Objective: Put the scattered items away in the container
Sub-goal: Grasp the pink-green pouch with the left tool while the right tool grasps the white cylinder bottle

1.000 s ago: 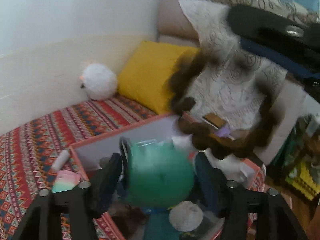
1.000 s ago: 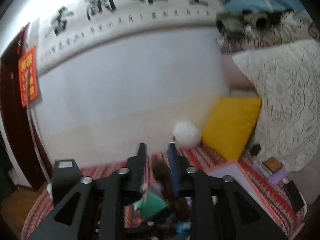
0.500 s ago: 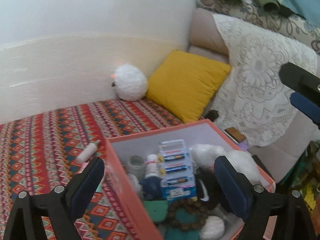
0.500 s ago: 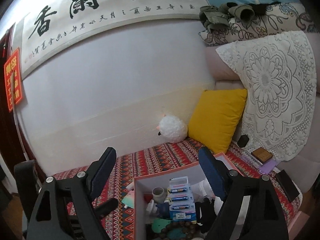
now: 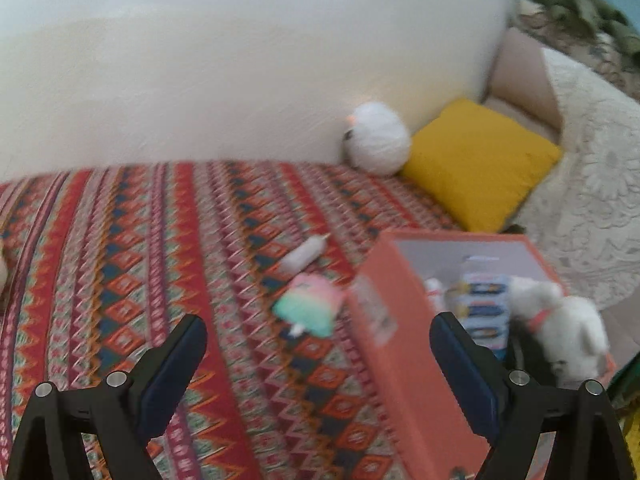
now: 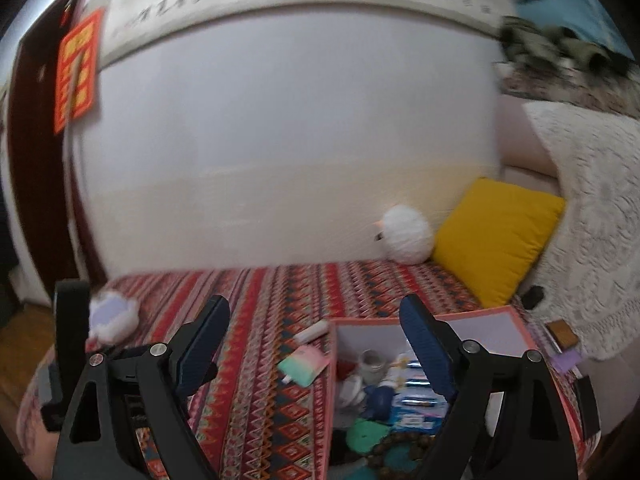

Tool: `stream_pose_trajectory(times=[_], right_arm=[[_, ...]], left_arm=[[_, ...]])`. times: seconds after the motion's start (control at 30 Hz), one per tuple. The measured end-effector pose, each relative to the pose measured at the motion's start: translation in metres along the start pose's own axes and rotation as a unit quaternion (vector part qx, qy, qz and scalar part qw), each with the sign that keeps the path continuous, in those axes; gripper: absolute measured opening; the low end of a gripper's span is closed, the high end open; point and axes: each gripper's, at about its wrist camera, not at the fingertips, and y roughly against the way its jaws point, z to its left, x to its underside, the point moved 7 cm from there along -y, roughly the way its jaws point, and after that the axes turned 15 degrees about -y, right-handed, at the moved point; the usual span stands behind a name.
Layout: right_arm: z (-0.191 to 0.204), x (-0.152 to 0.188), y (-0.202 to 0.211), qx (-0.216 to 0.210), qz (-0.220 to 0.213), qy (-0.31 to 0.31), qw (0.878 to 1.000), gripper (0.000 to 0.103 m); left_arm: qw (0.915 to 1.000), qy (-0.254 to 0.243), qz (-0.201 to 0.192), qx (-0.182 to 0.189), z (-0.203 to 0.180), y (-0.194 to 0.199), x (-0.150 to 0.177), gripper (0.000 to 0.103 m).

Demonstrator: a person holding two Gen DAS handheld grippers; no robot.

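An orange box (image 5: 400, 380) stands on the patterned bedspread. It holds a white plush dog (image 5: 560, 328), a battery pack (image 5: 484, 304), a small jar (image 6: 370, 360), a green item (image 6: 364, 436) and brown beads (image 6: 400, 448). Left of the box lie a pastel pink-and-green item (image 5: 310, 304) and a white tube (image 5: 302, 256). A pale cloud-shaped plush (image 6: 112, 312) lies at the bedspread's far left. My left gripper (image 5: 318, 320) is open and empty above the bedspread beside the box. My right gripper (image 6: 314, 302), higher up, is open and empty too.
A white fluffy ball (image 5: 378, 144) and a yellow cushion (image 5: 476, 164) rest against the wall at the back. A lace-covered sofa back (image 6: 592, 240) rises on the right. A dark phone-like object (image 6: 534, 296) and small books (image 6: 562, 330) lie beyond the box (image 6: 480, 312).
A second ago my left gripper held a green item over the box and the right was shut on the beads. Both let go, and both have swung left.
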Motion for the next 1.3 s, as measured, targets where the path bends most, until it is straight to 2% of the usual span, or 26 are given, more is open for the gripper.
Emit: stream_pose_trajectory(times=[0.1, 0.23, 0.47, 0.57, 0.67, 0.77, 0.93, 1.07, 1.17, 1.23, 1.3], right_arm=[[0.015, 0.014, -0.020, -0.002, 0.022, 0.018, 1.000, 0.090], [0.014, 0.024, -0.040, 0.011, 0.041, 0.016, 0.999, 0.090], [-0.031, 0.020, -0.061, 0.039, 0.049, -0.042, 0.997, 0.090], [-0.051, 0.018, -0.067, 0.043, 0.050, -0.070, 0.995, 0.090], [-0.068, 0.017, -0.072, 0.042, 0.052, -0.095, 0.993, 0.090], [-0.079, 0.017, -0.078, 0.045, 0.059, -0.109, 0.991, 0.090], [-0.087, 0.022, -0.090, 0.050, 0.070, -0.116, 0.990, 0.090], [-0.082, 0.028, -0.096, 0.046, 0.078, -0.108, 0.990, 0.090], [-0.078, 0.030, -0.099, 0.043, 0.080, -0.103, 0.991, 0.090], [-0.077, 0.032, -0.100, 0.041, 0.081, -0.104, 0.990, 0.090], [-0.075, 0.033, -0.102, 0.040, 0.083, -0.105, 0.990, 0.090]], left_arm=[[0.9998, 0.004, 0.017, 0.003, 0.015, -0.015, 0.017, 0.094], [0.9994, -0.005, 0.032, 0.012, 0.029, -0.041, 0.036, 0.094], [0.9970, -0.004, 0.067, 0.039, 0.044, -0.106, 0.045, 0.094], [0.9942, -0.035, 0.087, 0.053, 0.037, -0.143, 0.033, 0.094], [0.9867, -0.092, 0.116, 0.068, 0.016, -0.186, 0.025, 0.094], [0.9793, -0.127, 0.140, 0.071, 0.004, -0.222, 0.022, 0.094], [0.9790, -0.137, 0.145, 0.043, -0.006, -0.263, 0.008, 0.094], [0.9770, -0.152, 0.147, 0.028, -0.020, -0.280, 0.000, 0.093], [0.9780, -0.154, 0.140, 0.014, -0.014, -0.279, 0.003, 0.076], [0.9787, -0.148, 0.142, 0.012, -0.008, -0.273, 0.004, 0.071], [0.9784, -0.146, 0.146, -0.003, 0.003, -0.265, 0.008, 0.070]])
